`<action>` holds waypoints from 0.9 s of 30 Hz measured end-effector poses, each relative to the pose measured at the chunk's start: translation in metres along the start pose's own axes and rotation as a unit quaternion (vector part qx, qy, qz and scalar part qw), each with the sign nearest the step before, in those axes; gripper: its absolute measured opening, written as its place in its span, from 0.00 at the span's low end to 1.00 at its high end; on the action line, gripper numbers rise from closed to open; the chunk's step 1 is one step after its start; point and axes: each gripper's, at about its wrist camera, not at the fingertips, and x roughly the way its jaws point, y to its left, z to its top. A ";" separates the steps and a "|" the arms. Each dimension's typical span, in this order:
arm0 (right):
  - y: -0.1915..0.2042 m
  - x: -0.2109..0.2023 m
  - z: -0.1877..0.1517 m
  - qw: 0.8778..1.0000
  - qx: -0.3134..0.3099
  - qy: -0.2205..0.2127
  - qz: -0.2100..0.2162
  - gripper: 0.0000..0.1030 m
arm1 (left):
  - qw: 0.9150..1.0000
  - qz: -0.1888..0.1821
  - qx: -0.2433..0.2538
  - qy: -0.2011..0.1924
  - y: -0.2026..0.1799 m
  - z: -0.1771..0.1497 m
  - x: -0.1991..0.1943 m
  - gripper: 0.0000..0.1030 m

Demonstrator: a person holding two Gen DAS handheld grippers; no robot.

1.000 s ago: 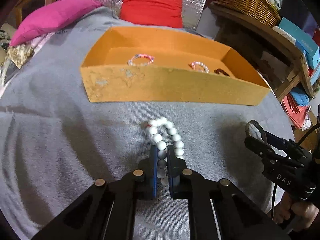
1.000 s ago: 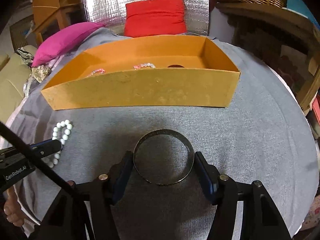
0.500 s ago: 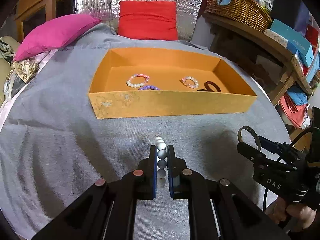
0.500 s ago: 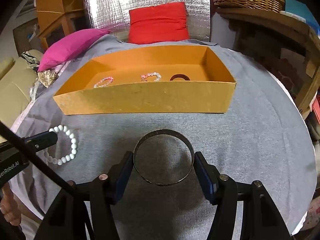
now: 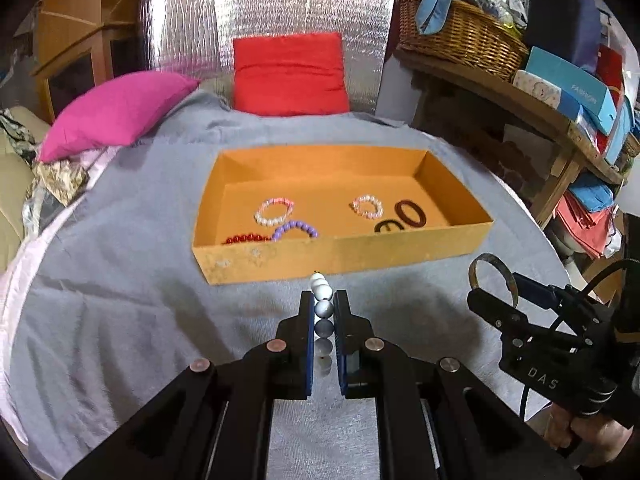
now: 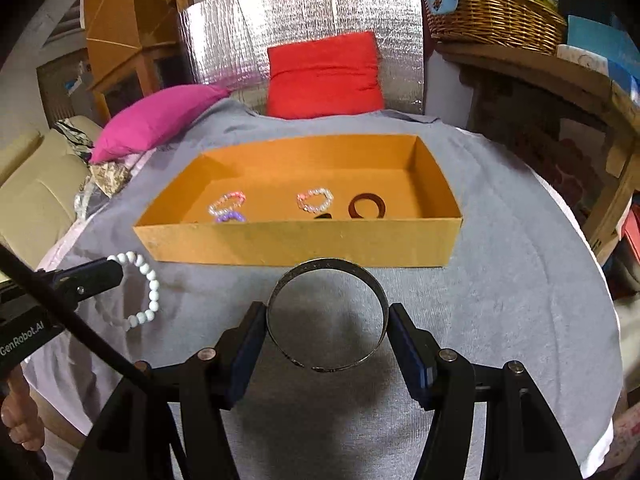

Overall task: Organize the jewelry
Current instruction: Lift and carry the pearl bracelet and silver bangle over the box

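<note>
1. The left hand-held gripper (image 5: 323,322) is clenched on a white bead bracelet (image 5: 322,312); its two blue pads press the strand from either side, and a few beads stick out past the fingertips toward the orange box (image 5: 340,258).
2. From the right wrist view, that same bracelet (image 6: 140,292) hangs as an open loop from the tip of the left hand-held gripper (image 6: 108,274), clear of the grey cloth (image 6: 500,300) covering the worktop, near the box's front left corner.
3. The right hand-held gripper (image 6: 327,330) is grasping a metal bangle (image 6: 327,276). The jaws stand wide, one pad on each side of the ring, which lies roughly flat between them with its far arc reaching toward the box's front wall.
4. In the left wrist view, the bangle (image 5: 493,278) shows at the tip of the right hand-held gripper (image 5: 496,292), off to the right of the box's front right corner and above the cloth.
5. The orange box sits in the middle of the worktop, its long side facing both hand-held grippers, and both held pieces are outside it, just in front of its near wall.
6. Inside the box lie a pink-and-white bead bracelet (image 5: 275,211), a purple bead bracelet (image 5: 295,229), a red bead bracelet (image 5: 246,238), a smaller pink bead bracelet (image 5: 368,206) and two dark rings (image 5: 410,212), the red one tucked against the front wall.
7. A magenta cushion (image 5: 116,114) rests at the far left edge of the worktop and a red cushion (image 5: 290,76) at the far edge.
</note>
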 end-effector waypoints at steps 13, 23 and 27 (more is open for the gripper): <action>-0.002 -0.050 0.002 0.999 0.007 -0.036 0.011 0.62 | 0.999 0.020 0.017 -0.038 -0.023 0.007 -0.054 0.09; 0.002 -0.100 0.004 0.997 0.004 -0.072 0.018 0.62 | 0.996 0.026 0.035 -0.076 -0.039 0.011 -0.100 0.09; 0.011 -0.115 0.011 0.996 -0.002 -0.089 0.023 0.62 | 0.995 0.027 0.037 -0.092 -0.040 0.016 -0.114 0.09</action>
